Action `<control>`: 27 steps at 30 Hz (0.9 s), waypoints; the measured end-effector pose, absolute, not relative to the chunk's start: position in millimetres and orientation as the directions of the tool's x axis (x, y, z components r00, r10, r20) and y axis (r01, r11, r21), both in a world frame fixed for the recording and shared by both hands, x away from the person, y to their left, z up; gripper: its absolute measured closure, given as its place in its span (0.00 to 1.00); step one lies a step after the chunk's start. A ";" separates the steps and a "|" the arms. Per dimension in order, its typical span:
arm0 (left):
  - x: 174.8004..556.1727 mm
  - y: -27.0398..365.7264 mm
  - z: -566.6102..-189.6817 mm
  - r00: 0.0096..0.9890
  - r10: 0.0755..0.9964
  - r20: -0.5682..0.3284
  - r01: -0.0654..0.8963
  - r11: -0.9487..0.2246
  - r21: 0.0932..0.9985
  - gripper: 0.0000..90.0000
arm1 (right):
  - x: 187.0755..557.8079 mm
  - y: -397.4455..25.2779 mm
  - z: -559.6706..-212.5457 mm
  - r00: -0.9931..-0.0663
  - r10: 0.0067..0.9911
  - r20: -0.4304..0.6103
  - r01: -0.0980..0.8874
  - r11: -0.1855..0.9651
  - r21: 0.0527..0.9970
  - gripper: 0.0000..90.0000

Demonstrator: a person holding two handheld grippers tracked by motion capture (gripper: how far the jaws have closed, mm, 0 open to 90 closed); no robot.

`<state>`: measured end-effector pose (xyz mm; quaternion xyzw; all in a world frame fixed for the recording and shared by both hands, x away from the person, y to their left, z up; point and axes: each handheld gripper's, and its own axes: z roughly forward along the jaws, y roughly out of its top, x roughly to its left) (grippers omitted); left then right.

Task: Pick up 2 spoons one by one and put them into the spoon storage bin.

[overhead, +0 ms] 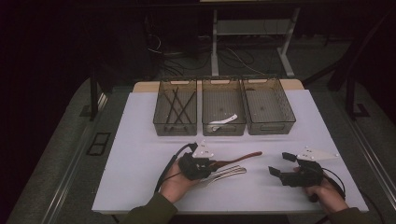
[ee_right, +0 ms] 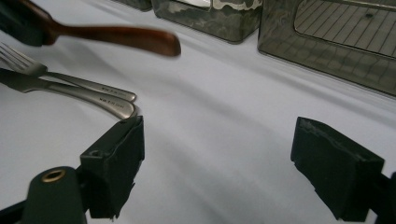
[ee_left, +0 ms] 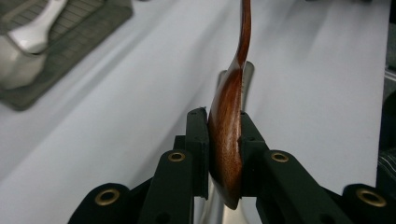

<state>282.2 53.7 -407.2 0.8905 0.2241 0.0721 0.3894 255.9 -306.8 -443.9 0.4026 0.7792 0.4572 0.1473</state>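
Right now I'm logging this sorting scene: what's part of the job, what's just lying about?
In the job:
wooden spoon, clamped by left gripper
forks
three bins
open right gripper

Lying about:
floor cables
table frame

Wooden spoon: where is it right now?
In the high view the wooden spoon is left of centre, its bowl clamped in the left gripper, its handle pointing right above the metal cutlery.

Fork handle [ee_right: 100, 95] engraving too blurred to read.
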 end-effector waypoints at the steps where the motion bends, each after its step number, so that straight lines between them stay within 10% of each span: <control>1: 283.8 56.6 -405.4 0.887 0.460 -0.044 0.344 -0.593 0.728 0.87 | 255.9 -306.6 -444.0 -0.632 0.762 0.139 0.493 0.257 0.831 0.19; 27: 362.3 76.9 -372.4 0.833 0.553 -0.019 0.337 -0.480 0.810 0.87 | 257.3 -305.1 -446.0 -0.629 0.765 0.141 0.504 0.262 0.823 0.19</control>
